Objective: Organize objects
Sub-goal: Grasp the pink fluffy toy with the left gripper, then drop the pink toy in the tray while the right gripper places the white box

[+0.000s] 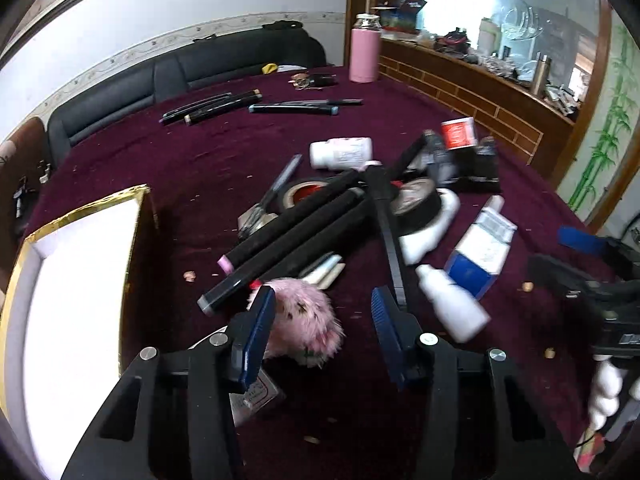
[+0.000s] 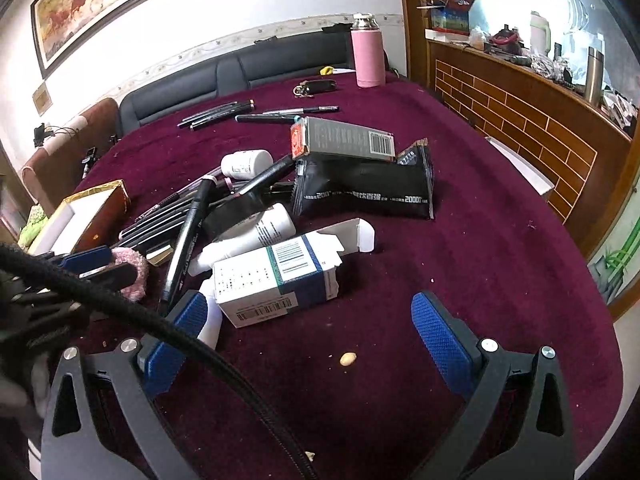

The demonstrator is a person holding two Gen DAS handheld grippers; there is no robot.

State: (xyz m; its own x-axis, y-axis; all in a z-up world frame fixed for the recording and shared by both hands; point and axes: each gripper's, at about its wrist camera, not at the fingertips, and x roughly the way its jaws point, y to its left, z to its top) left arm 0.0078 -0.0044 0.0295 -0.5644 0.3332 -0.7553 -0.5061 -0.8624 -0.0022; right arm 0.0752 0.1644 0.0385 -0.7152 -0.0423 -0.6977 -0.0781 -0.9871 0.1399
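Observation:
A pink fluffy pompom (image 1: 308,324) lies on the maroon tablecloth (image 1: 192,168) between the fingers of my left gripper (image 1: 320,296). It rests against the left pad, the right pad stands clear of it, and the gripper is open. Just beyond lies a heap of black markers (image 1: 296,232), tape rolls (image 1: 416,200) and white bottles (image 1: 452,304). My right gripper (image 2: 308,308) is wide open, low over the cloth, with a white-and-blue carton (image 2: 276,284) just past its fingertips. A gold-rimmed box with white lining (image 1: 80,280) stands open at the left.
A black packet (image 2: 360,188) and a grey carton (image 2: 344,138) lie behind the heap. Pens (image 2: 224,114), keys (image 2: 314,87) and a pink flask (image 2: 368,56) sit at the far edge. A braided black cable (image 2: 160,320) crosses my right gripper. A wooden counter (image 2: 520,120) runs along the right.

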